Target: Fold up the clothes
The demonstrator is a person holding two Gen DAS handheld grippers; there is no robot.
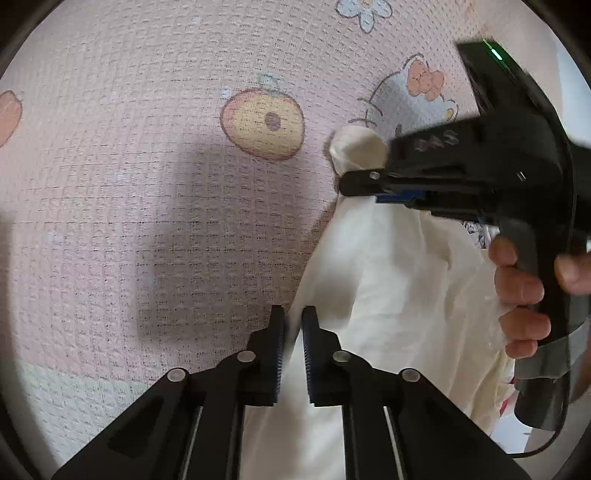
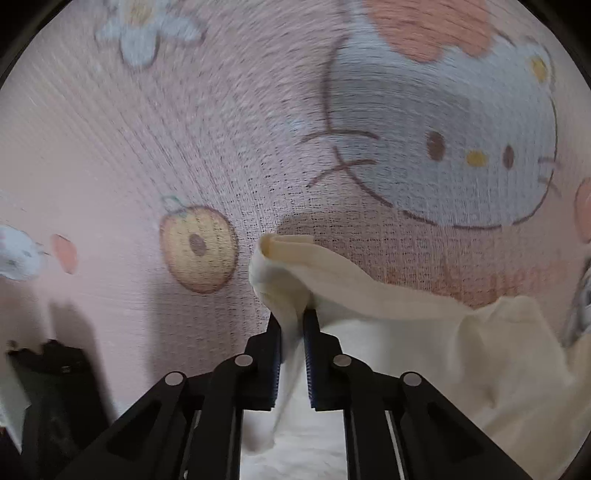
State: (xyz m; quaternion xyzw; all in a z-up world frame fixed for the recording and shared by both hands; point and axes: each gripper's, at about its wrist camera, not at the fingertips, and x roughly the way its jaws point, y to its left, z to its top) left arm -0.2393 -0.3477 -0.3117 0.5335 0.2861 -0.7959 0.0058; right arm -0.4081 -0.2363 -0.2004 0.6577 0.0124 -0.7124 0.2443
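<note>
Cream garment [image 2: 369, 306] | right gripper [image 2: 293, 325]: jaws clamped on bunched edge | left gripper [image 1: 293, 325]: jaws nearly closed astride garment edge | pink printed blanket [image 1: 147, 184] beneath

We see soft, even, rather dim indoor light with no glare. In the left wrist view a broad grey shadow [image 1: 173, 236] lies on the pink blanket [image 1: 129, 92], its edges diffuse. Both views bulge like a fisheye, with black corners and the weave curving near the rim. The right wrist view is smeared by motion blur: the printed cat face [image 2: 443, 147] and flower [image 2: 144, 33] streak, while the cream garment [image 2: 369, 295] casts a faint shadow just beyond its folded edge.
</note>
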